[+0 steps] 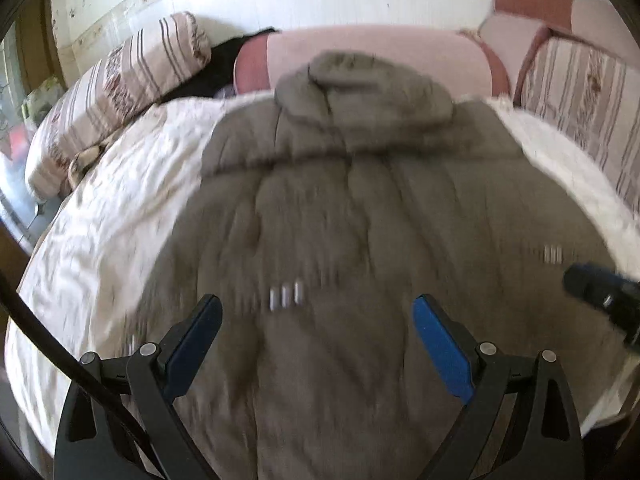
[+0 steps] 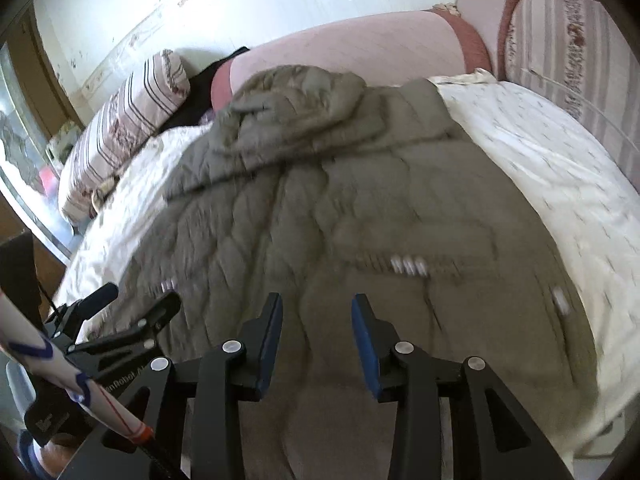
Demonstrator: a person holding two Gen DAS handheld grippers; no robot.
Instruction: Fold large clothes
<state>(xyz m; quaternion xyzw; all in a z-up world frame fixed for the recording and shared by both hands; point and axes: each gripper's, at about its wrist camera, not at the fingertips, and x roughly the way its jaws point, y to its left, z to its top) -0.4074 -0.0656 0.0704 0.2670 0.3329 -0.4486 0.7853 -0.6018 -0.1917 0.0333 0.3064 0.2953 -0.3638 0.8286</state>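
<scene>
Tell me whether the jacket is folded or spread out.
Mostly spread: the olive quilted jacket lies lengthwise across the white bedspread, hood bunched at the far end.

My left wrist camera looks forward and down from close above the quilted jacket, toward its hood and the wall. My right one sits alongside, facing likewise; both share jacket, bed and striped pillow.
</scene>
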